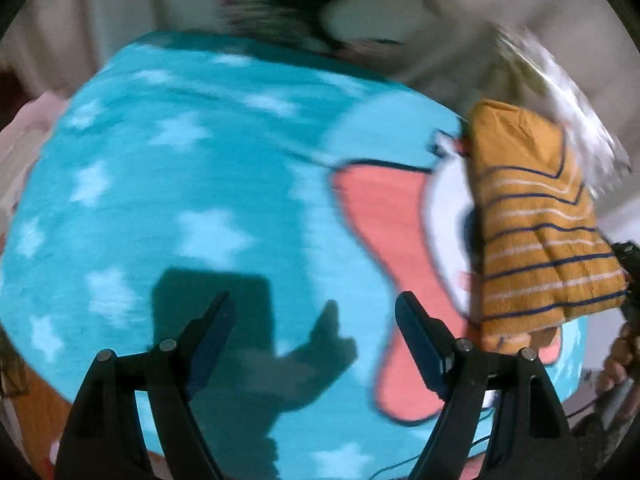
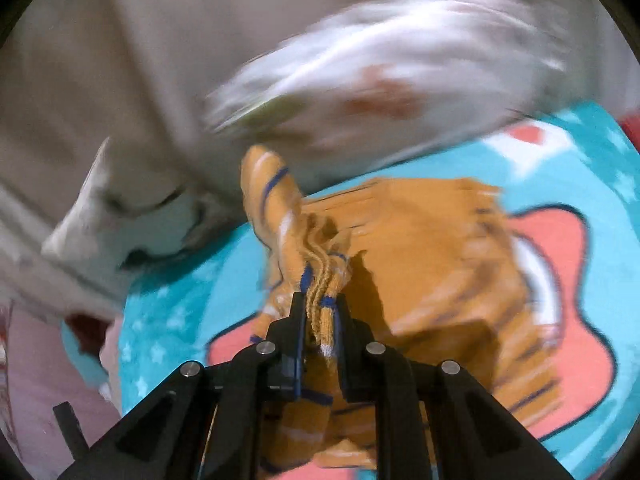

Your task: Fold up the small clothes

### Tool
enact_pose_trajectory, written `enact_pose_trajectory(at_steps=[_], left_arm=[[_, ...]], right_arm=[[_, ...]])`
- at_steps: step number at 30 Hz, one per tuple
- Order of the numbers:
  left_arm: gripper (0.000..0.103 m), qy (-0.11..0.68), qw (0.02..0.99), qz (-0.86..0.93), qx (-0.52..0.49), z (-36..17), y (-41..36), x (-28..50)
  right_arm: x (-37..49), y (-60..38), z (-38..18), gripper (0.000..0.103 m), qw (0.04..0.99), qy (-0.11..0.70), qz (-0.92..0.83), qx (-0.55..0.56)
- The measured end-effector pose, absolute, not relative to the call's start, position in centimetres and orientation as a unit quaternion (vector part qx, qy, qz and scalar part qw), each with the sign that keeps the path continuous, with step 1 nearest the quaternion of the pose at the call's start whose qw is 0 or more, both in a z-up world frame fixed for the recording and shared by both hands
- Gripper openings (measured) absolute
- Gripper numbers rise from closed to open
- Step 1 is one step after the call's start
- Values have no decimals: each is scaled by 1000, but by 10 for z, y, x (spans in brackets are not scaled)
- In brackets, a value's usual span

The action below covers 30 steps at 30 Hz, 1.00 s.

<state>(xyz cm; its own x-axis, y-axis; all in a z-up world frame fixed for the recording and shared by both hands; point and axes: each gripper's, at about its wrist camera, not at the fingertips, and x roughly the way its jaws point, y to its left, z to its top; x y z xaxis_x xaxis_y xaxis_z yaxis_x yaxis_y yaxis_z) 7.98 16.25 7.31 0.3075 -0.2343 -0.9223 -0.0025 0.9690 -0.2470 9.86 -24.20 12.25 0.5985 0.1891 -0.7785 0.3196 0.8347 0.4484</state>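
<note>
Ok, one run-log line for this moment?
left gripper: open, empty | right gripper: shut on striped orange garment | surface: blue star blanket

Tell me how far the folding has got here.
Done: the orange striped garment already looks folded into layers. In hand: the right gripper pinches its layered edge above the turquoise star blanket; the left gripper is open, empty. Left: a blurred white garment looks unfolded.

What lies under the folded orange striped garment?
Under the orange striped garment lies the turquoise star blanket, with its pink and white cartoon figure partly covered. The right gripper pinches the garment's folded edge. The covered rest of the figure cannot be seen.
</note>
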Motion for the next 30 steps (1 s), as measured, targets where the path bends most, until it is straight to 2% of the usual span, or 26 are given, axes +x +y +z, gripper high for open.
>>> enact_pose_trajectory(at_steps=[6, 12, 19, 30], left_arm=[[81, 587, 797, -125, -71, 69, 65, 80], [81, 580, 806, -119, -5, 73, 16, 69], [81, 565, 821, -73, 40, 77, 17, 57], [81, 558, 828, -42, 19, 80, 70, 62]], right_arm=[[71, -323, 57, 13, 798, 479, -55, 360], [70, -321, 52, 13, 803, 487, -31, 342], [82, -323, 65, 13, 818, 491, -28, 298], [89, -308, 65, 14, 824, 518, -60, 222]])
